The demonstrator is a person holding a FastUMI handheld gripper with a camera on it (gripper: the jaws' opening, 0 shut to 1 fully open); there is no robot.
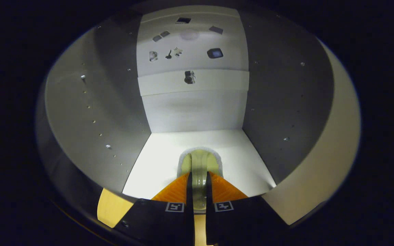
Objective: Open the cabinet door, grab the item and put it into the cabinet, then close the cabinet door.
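Note:
I look straight into the open white cabinet [197, 109]. My gripper [199, 177] reaches inside it, low over the cabinet floor [156, 164]. Both fingers press on the handle of a pale yellow-green cup [199, 162], which stands out just ahead of the fingertips. The cup's body rests on or just above the floor; I cannot tell if it touches. The handle runs back between the fingers toward the camera.
Grey side walls [115, 102] with rows of small holes and pegs close in left and right. The back wall [193, 82] carries a horizontal ledge and several small stickers. A strip of wooden surface [109, 208] shows below the cabinet's front edge.

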